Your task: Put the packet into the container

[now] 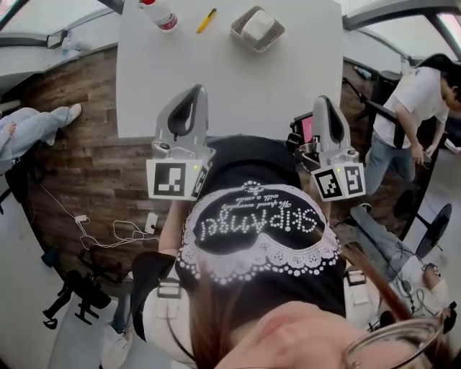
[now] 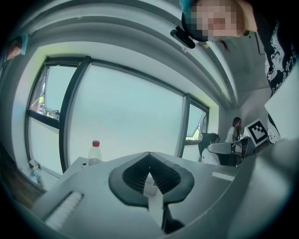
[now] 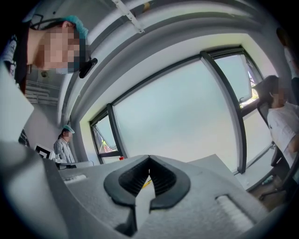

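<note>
At the far side of the white table (image 1: 238, 86) stands a square grey container (image 1: 257, 29), and a white packet (image 1: 258, 26) lies inside it. Both grippers hover over the table's near edge, close to my body and far from the container. My left gripper (image 1: 196, 90) (image 2: 149, 154) is shut with nothing between its ribbed pads. My right gripper (image 1: 322, 101) (image 3: 149, 158) is likewise shut and empty. Both point up and away over the table toward the windows.
A clear bottle with a red cap (image 1: 158, 14) (image 2: 95, 153) and a yellow pen (image 1: 207, 20) lie at the table's far left. A person in a white shirt (image 1: 414, 108) stands at the right, someone's legs (image 1: 36, 122) show at the left, and cables (image 1: 108, 234) lie on the wooden floor.
</note>
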{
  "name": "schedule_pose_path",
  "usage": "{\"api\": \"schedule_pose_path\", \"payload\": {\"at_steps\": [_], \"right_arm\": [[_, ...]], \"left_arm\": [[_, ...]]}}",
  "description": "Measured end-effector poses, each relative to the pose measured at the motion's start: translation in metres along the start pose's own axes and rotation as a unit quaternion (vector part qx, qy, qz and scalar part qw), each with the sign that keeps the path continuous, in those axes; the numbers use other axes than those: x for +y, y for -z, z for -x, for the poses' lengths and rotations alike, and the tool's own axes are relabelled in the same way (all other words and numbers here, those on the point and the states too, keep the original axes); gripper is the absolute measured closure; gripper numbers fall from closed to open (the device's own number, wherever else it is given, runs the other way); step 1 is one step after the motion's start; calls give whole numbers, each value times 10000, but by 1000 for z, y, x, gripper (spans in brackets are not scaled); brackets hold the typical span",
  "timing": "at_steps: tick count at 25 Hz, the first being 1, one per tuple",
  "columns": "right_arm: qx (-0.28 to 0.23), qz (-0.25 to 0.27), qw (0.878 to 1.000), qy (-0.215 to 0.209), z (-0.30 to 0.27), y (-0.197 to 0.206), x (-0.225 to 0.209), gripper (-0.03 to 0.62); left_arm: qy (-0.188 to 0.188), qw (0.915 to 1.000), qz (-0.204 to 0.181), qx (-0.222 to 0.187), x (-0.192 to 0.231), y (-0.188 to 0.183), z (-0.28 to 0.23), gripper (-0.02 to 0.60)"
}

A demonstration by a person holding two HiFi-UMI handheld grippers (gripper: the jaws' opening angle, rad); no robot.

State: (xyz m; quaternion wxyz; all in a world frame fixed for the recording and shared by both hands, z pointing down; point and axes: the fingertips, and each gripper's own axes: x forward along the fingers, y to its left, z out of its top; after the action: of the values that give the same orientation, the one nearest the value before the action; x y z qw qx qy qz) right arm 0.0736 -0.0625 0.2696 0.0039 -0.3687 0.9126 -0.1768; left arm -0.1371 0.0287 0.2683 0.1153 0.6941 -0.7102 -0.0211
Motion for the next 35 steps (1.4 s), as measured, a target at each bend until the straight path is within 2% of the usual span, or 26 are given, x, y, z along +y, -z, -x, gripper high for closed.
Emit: {"api": "schedule_pose_path", "payload": {"at_steps": [11,21,26,35], "right_arm": [[-201,-48,9998,-53,8,1,12,591],[-284,-8,9995,-109,8,3,30,591],[-284,23,9995,-123,8,6,37,591],[-293,76,9995,-27,11,11,44,591]], "left_arm": [[372,9992,-163,23,-12,0,-1,578],[692,9969,-344,-122,-12,-5,2,578],[754,9966,-280,-176,-10,-4,3,578],[713,9973,-196,-40,5,6,9,578]]}}
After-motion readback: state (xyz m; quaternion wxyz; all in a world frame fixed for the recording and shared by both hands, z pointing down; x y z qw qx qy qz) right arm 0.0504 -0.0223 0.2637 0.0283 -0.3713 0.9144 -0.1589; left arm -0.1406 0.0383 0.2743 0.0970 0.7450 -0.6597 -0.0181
